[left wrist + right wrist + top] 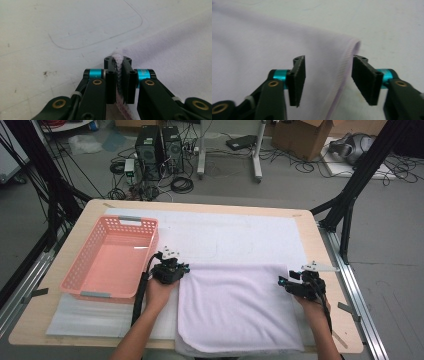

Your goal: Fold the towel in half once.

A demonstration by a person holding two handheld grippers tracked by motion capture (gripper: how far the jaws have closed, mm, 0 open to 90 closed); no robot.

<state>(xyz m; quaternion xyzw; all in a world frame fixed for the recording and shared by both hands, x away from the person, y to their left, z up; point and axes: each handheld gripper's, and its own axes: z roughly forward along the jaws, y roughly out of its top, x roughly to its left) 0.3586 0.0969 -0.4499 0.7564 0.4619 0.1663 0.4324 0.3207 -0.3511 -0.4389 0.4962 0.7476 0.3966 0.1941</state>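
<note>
**Lilac towel on covered table, held at one far corner**

Item 1. Towel (240,307): pale lilac cloth, spread flat over the near middle of the table, its near edge hanging at the table's front. Far edge runs straight between the two grippers. In the left gripper view the far left corner (119,56) stands bunched up between the jaws; in the right gripper view the far right corner (352,46) lies on the cover, hem visible.

Item 2. Left gripper (170,268): at the towel's far left corner, just beside the basket's near right side. Jaws pressed together on the towel corner, a ridge of cloth pinched between the pads.

Item 3. Right gripper (295,282): at the towel's far right corner. Jaws stand apart, one over the towel, the other beyond the hem over the bare cover; the hem runs between them, not clamped.

Item 4. Basket (90,270): pink plastic, perforated walls, on the left part of the table, nothing seen inside.

Item 5. White cover (240,232): sheet laid over the wooden table (310,227), under both towel and basket.
</note>
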